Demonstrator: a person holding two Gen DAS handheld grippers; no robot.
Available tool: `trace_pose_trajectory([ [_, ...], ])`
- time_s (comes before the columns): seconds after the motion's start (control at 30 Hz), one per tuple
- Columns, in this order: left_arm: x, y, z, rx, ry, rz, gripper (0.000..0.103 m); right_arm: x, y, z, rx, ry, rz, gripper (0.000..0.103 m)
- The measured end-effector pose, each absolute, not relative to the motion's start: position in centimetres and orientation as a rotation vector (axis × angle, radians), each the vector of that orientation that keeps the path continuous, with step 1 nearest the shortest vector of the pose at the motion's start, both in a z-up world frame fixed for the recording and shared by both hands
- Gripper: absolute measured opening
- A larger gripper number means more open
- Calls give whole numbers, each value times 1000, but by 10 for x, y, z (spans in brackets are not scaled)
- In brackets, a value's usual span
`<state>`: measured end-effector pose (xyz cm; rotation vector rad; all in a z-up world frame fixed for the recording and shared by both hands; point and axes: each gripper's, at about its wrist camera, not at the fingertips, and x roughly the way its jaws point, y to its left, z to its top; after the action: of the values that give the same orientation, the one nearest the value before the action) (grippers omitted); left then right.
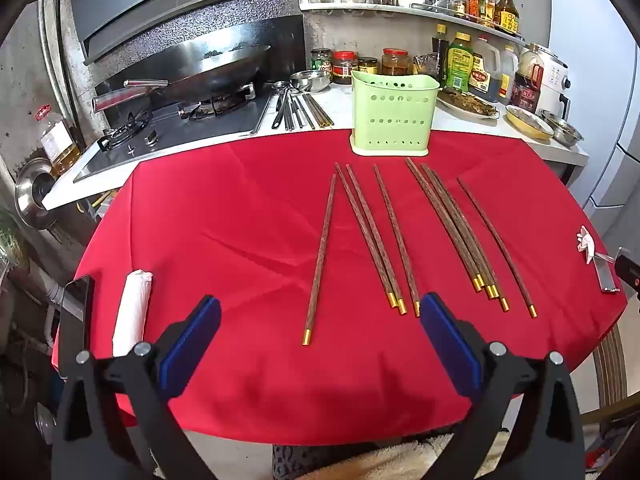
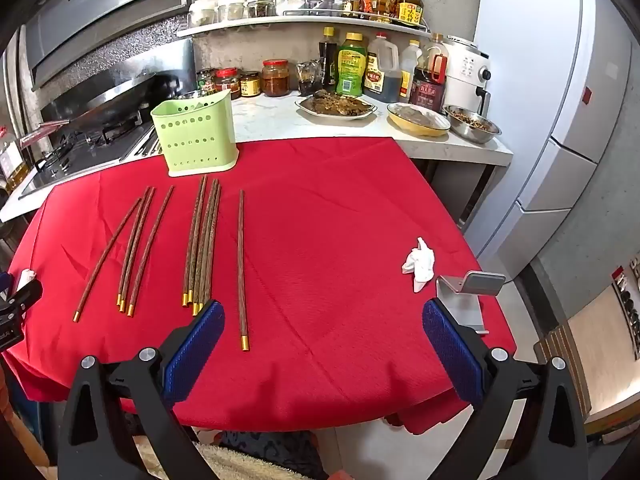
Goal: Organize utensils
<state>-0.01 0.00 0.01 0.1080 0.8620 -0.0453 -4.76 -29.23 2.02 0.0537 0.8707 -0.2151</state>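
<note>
Looking down at the red tablecloth (image 1: 240, 220), both claws are hanging over the near edge of the table with nothing in them. The left gripper (image 1: 320, 316) has its blue pads spread wide apart, and the chopsticks (image 1: 374, 236) are fanned out on the cloth just ahead of it: one loner (image 1: 320, 258) lies pretty much between the fingers, its gold tip nearest the claw, a pair and another single sit toward the right finger, and a tight bundle (image 1: 452, 228) plus one more stick (image 1: 496, 246) lie further right, past that finger. The right gripper (image 2: 323, 320) is gaping just as wide, empty too. From its view the single stick (image 2: 241, 264) on the right end of the row sits just inside its left finger, the bundle (image 2: 204, 244) ends right at that finger's tip, and the rest trail off to the left. All the gold tips point toward the claws. The green holder (image 2: 195, 136) stands upright at the far edge of the cloth, well beyond the sticks. A crumpled tissue (image 2: 419, 265) and a small metal stand (image 2: 464, 296) sit near the right finger, clear of the chopsticks.
</note>
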Motion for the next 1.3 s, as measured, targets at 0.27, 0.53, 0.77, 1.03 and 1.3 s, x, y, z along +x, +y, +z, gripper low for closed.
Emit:
trace_pose_trajectory([
  [0.27, 0, 0, 0, 110, 859, -44, 97, -46, -292, 20, 57, 875, -212, 97],
  [0.53, 1, 4, 1, 106, 858, -45, 97, -44, -293, 19, 50, 874, -215, 97],
  [0.77, 0, 5, 1, 106, 858, -44, 97, -46, -292, 20, 50, 873, -215, 97],
  [1.03, 1, 4, 2, 107, 861, -43, 97, -45, -291, 19, 51, 874, -218, 97],
  [1.3, 1, 5, 1, 106, 860, -44, 97, -45, -291, 17, 51, 875, -218, 97],
])
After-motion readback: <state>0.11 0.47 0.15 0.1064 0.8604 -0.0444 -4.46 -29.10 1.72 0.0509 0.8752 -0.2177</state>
